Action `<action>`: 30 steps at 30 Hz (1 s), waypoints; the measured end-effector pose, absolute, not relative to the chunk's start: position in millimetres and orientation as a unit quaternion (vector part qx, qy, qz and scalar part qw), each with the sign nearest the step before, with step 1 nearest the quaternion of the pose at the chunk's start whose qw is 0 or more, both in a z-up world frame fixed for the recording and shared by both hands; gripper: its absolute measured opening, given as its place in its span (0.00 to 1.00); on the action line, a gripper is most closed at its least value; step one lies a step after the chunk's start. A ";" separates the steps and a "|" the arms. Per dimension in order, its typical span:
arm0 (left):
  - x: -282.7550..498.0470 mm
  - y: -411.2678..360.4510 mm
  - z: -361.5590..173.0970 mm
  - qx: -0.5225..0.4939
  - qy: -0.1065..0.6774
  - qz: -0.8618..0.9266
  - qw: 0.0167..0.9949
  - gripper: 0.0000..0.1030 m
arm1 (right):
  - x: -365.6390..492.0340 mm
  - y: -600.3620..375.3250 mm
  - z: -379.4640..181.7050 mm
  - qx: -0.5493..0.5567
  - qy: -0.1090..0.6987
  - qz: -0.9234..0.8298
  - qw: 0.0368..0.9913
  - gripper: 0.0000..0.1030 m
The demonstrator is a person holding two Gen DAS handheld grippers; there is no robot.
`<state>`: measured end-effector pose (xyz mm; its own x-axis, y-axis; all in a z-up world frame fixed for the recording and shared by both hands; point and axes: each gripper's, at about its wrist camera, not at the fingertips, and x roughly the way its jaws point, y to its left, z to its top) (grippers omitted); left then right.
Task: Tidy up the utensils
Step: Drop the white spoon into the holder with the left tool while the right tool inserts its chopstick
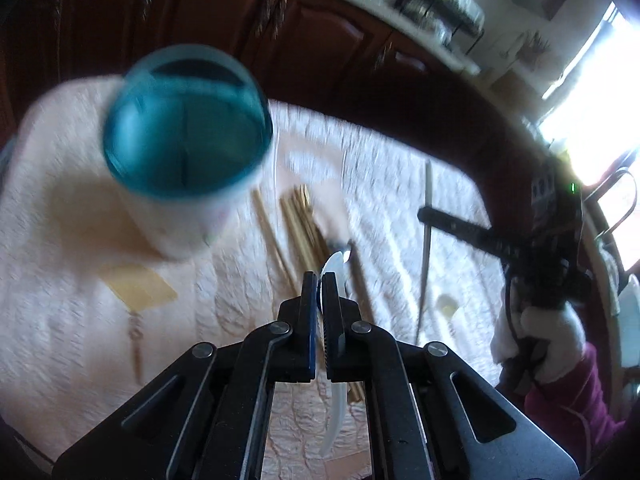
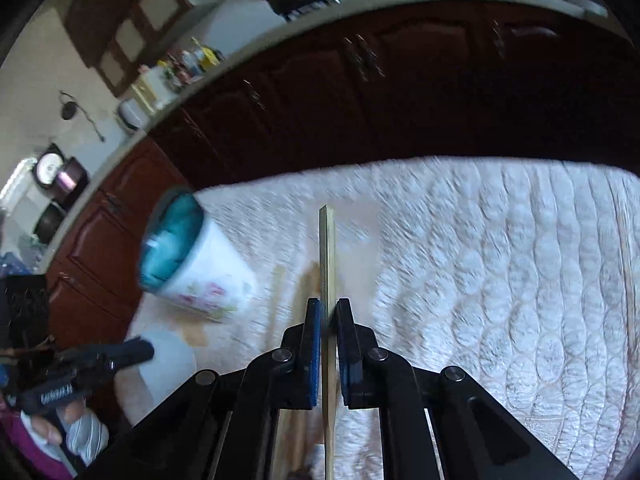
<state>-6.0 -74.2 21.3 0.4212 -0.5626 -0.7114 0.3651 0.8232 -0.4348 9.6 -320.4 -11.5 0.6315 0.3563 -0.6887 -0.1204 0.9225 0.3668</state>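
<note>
My left gripper (image 1: 319,280) is shut on a white plastic spoon (image 1: 334,265); its bowl sticks out past the fingertips and its handle hangs below. A white cup with a teal inside (image 1: 186,136) stands on the quilted cloth to the upper left of it. Several wooden chopsticks (image 1: 298,226) lie on the cloth just beyond the gripper. My right gripper (image 2: 328,307) is shut on one wooden chopstick (image 2: 327,248), held upright above the cloth. The cup (image 2: 192,262) is to its left. The right gripper also shows in the left wrist view (image 1: 424,214).
A white quilted cloth (image 2: 500,280) covers the table. A long thin stick (image 1: 426,240) lies right of the chopsticks. A yellowish card (image 1: 138,286) lies below the cup. Dark wooden cabinets (image 2: 360,112) stand behind the table. The left gripper (image 2: 140,350) shows at lower left of the right view.
</note>
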 end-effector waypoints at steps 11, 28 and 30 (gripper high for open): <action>41.0 -14.3 123.0 -0.134 0.312 -0.219 0.915 0.01 | 19.6 -264.6 108.5 0.119 0.295 0.227 0.920 0.05; 108.2 -10.1 59.4 -0.074 0.237 -0.123 0.961 0.01 | 106.3 -191.5 79.3 0.035 0.348 0.223 0.910 0.05; 104.4 -11.1 51.7 -0.069 0.239 -0.119 0.961 0.01 | 117.2 -188.3 64.9 0.038 0.366 0.224 0.903 0.05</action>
